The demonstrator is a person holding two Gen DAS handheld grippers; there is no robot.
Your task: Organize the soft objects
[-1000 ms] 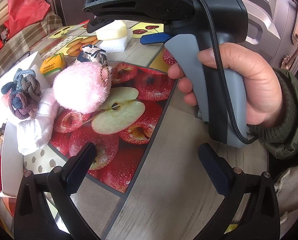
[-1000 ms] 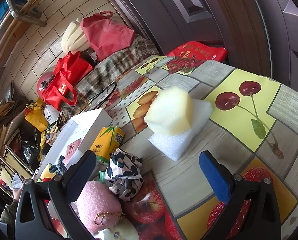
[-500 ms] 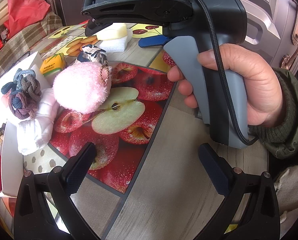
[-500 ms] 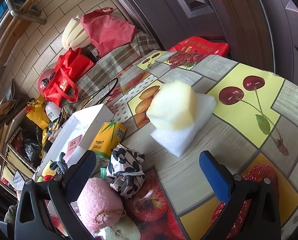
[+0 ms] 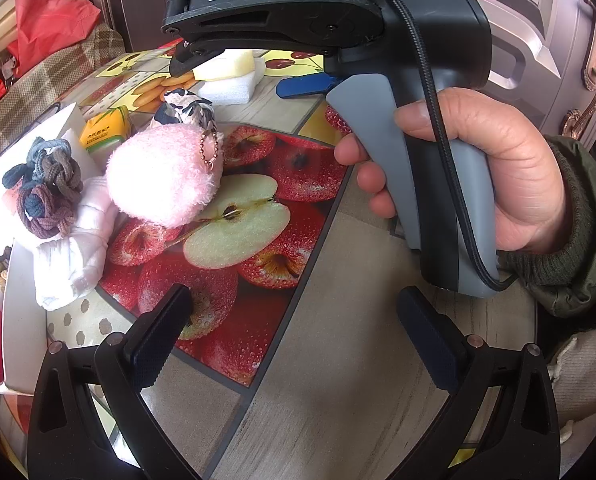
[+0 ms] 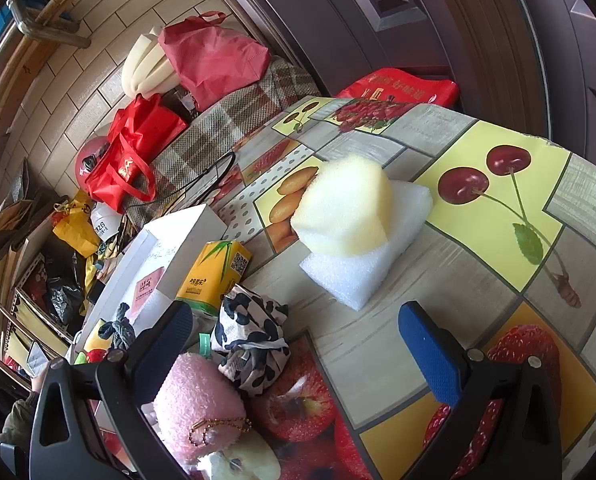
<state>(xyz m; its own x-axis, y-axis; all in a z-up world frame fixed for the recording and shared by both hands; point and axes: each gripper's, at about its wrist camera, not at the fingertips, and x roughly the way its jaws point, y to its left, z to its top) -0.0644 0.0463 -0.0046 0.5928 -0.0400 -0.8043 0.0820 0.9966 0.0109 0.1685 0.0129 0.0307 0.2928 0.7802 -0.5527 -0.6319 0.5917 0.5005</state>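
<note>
1. The left tongs (image 5: 293, 320) stand wide and hold nothing; they hang over the fruit-print tabletop (image 5: 330, 360), above the printed apples.
2. The right tongs (image 6: 298, 332) are also wide and hold nothing. In the left wrist view a hand (image 5: 490, 172) grips their grey handle, and their blue fingertips (image 5: 304, 86) point toward the sponges.
3. Ahead of the right tongs, a yellow sponge (image 6: 344, 206) lies on top of a white foam block (image 6: 362, 268), and both rest on the tabletop.
4. Near the left finger of the right tongs, a pink plush ball (image 6: 197, 408) with a small chain sits just beside a black-and-white cloth bundle (image 6: 249, 344).
5. Farther left, a yellow drink carton (image 6: 213, 272) stands against a white box (image 6: 177, 240).
6. In the left wrist view, a knot of hair ties (image 5: 45, 184) lies on a folded white cloth (image 5: 73, 256), which touches the plush ball.
</note>
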